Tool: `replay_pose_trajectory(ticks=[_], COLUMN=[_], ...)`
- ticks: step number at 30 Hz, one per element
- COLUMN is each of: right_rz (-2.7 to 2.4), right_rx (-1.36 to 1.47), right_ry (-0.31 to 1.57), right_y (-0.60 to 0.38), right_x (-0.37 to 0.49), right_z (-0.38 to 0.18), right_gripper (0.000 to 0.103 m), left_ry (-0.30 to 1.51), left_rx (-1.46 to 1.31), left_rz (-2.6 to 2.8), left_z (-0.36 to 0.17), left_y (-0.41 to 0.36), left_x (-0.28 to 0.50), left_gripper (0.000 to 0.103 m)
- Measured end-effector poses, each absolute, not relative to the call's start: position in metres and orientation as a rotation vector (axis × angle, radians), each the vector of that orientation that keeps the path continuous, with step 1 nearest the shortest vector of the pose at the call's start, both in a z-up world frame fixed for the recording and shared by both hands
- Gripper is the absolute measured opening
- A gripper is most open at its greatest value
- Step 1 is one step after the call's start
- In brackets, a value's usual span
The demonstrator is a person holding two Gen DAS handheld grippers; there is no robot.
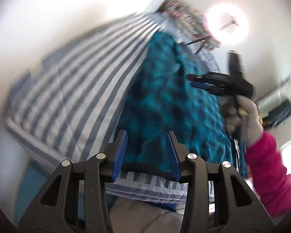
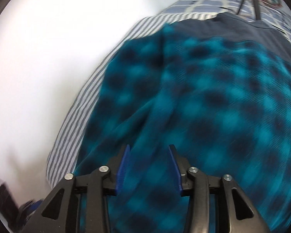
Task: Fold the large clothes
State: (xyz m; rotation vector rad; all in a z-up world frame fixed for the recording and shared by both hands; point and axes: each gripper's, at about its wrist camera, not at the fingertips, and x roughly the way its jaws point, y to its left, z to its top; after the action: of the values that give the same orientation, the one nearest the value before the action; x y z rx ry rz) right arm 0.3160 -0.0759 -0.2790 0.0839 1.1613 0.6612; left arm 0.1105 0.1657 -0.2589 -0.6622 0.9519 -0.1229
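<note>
The teal garment (image 1: 164,89) with its dark blotched pattern lies spread on the striped bedsheet (image 1: 67,89), along the bed's right-hand side as the left wrist view shows it, reaching from near the front edge of the bed back toward the checked bedding (image 2: 209,3) at the far end. A dark inner layer shows at its far end in the right wrist view. Its near hem looks doubled and fairly straight, so one fold may already be in place, but motion blur makes this hard to confirm. I judge the task partway at most: the cloth is still a long, wide panel, and more folds are needed to make it compact.

The left gripper (image 1: 146,147) hangs over the near hem, pointing steeply down, its blue pads (image 1: 120,153) partly apart with nothing between them; cloth is visible below the gap, not pinched. The right gripper (image 2: 149,165) is likewise tilted down over the middle of the garment, jaws partly apart and empty. In the left wrist view the right gripper sits over the garment's right edge, held by a gloved hand (image 1: 240,112) with a pink sleeve (image 1: 269,167) behind it. Neither tool has hold of the fabric, so a fresh grasp on an edge seems to be the next requirement
</note>
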Motion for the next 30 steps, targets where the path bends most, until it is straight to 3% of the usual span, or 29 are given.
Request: replay_pose_trajectory(ticks=[3,5,10,18,23,24,27,30], right_rz=[0.693,0.65,0.544,0.699,0.668,0.653,0.594,0.496], right_rx=[0.024,-0.107,-0.305,-0.178,-0.124,-0.126,-0.162,-0.257], right_ry=[1.183,1.189,1.169,1.07,1.109,1.114,1.136,1.172], right_y=[-0.062,-0.052,-0.055,-0.009,0.052,0.063,0.088,0.105], right_x=[0.295,0.283,0.264,0.27,0.312,0.317,0.329,0.336], right_z=[-0.286,-0.294,-0.292,-0.236,-0.25,-0.254,-0.268,-0.288], right_gripper=[0.043,0.035,0.036,0.038,0.045,0.045,0.045,0.038], left_ry=[1.012,1.029,1.008,1.029,1.03,1.033,1.033,1.032], left_rx=[-0.711,-0.69,-0.607,-0.592,-0.598,-0.604,-0.595,-0.574], left_rz=[-0.139,-0.125,-0.138,-0.152,-0.168,-0.17,-0.172,-0.171], left_z=[-0.282,-0.285,-0.275,-0.285,-0.285,-0.285,-0.285,-0.285], left_y=[0.166,0.163,0.15,0.139,0.142,0.143,0.142,0.139], left_x=[0.115,0.115,0.113,0.118,0.118,0.118,0.118,0.118], left_gripper=[0.041,0.041,0.036,0.035,0.024,0.018,0.015,0.009])
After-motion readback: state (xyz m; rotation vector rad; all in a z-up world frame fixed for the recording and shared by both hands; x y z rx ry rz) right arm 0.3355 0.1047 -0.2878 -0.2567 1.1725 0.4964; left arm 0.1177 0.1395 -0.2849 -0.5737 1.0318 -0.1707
